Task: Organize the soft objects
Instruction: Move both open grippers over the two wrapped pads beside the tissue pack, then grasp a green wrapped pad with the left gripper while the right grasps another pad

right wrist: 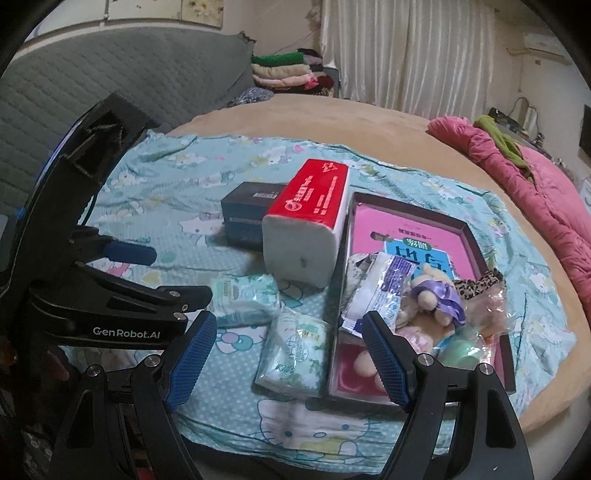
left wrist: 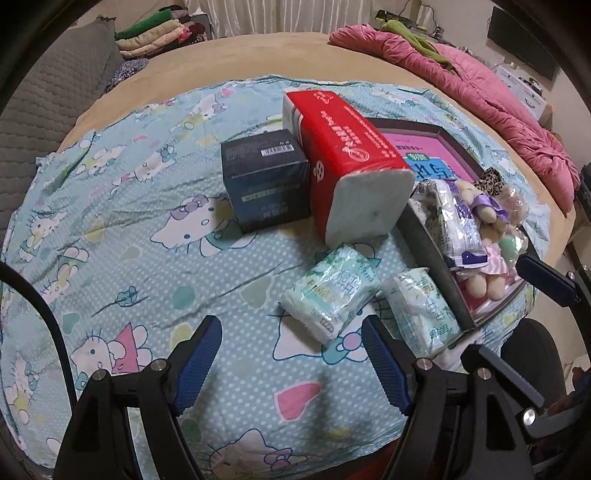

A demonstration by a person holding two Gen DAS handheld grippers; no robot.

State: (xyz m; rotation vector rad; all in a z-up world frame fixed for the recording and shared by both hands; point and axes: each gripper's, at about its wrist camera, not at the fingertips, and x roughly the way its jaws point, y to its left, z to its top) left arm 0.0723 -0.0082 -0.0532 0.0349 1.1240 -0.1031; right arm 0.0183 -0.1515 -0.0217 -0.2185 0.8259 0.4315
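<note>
Two green-printed tissue packs lie on the Hello Kitty sheet: one (left wrist: 330, 291) (right wrist: 247, 299) to the left, the other (left wrist: 424, 310) (right wrist: 291, 354) against the wall of the dark tray (left wrist: 436, 254) (right wrist: 413, 215). In the tray are a pink book, a white-and-purple pack (left wrist: 461, 221) (right wrist: 384, 291) and a plush doll (left wrist: 484, 221) (right wrist: 436, 299). A red tissue pack (left wrist: 347, 162) (right wrist: 310, 221) leans on a dark box (left wrist: 266, 181) (right wrist: 247, 218). My left gripper (left wrist: 291, 362) (right wrist: 159, 275) hovers open and empty in front of the left pack. My right gripper (right wrist: 288, 354) (left wrist: 528, 328) is open above the pack by the tray.
A pink quilt (left wrist: 480, 96) (right wrist: 535, 192) with a green garment lies along the bed's far right. Folded clothes (left wrist: 155, 33) (right wrist: 288, 74) are stacked at the back. A grey quilted mattress (left wrist: 44, 103) (right wrist: 110, 81) stands at the left. The sheet (left wrist: 129, 221) has bare room left of the boxes.
</note>
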